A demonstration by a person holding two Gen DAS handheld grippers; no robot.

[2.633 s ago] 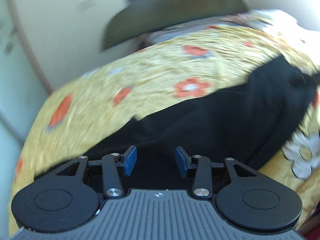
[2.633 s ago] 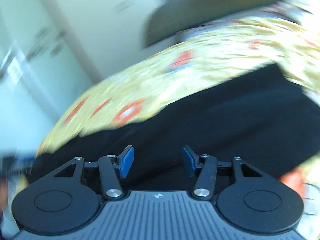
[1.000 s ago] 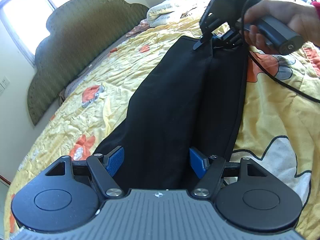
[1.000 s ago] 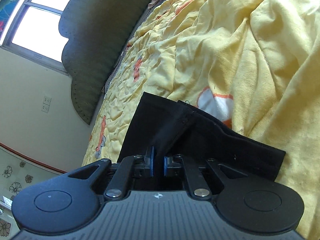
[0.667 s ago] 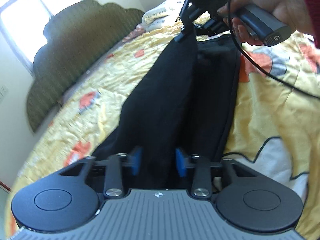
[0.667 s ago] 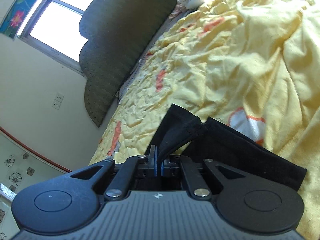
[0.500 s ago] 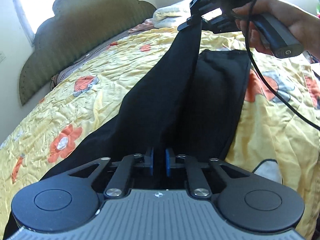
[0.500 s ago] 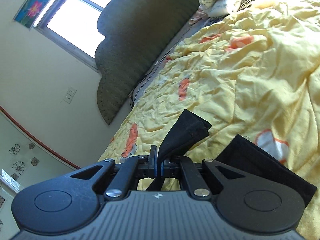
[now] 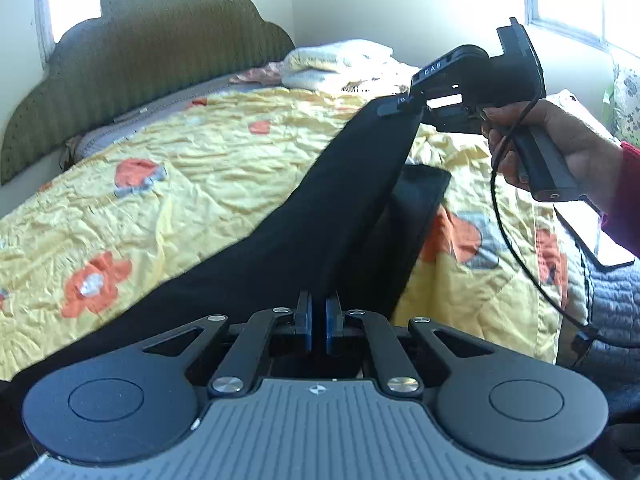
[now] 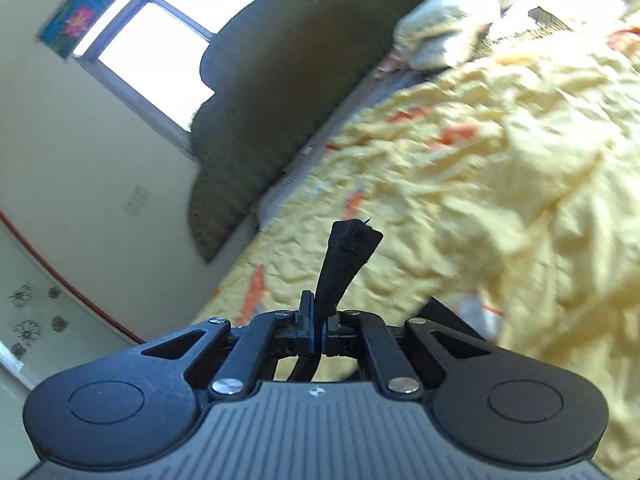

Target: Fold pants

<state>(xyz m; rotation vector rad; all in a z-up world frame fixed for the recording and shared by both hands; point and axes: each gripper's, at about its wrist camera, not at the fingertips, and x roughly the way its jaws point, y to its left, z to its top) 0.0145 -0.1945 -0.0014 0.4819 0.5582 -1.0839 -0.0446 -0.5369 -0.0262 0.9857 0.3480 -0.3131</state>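
Black pants (image 9: 320, 216) stretch along a yellow flowered bedspread (image 9: 180, 168). My left gripper (image 9: 318, 322) is shut on the near end of the upper leg, which is lifted off the bed. At the far end the right gripper (image 9: 400, 108), held by a hand (image 9: 560, 140), pinches the same leg's hem in the air. The other leg (image 9: 416, 200) lies flat below. In the right wrist view my right gripper (image 10: 318, 330) is shut on a black fold of the pants (image 10: 344, 264) that sticks up past the pads.
A green padded headboard (image 9: 152, 52) stands at the far left under a window. Folded pale bedding (image 9: 340, 60) sits at the head of the bed. A grey quilt (image 9: 612, 292) and a white flat object (image 9: 592, 232) lie at the right edge. A cable (image 9: 516, 240) hangs from the right gripper.
My left gripper closed on the near end of the pant leg and rose. The right gripper lifted its hem higher off the bed, so the upper leg now hangs taut between both.
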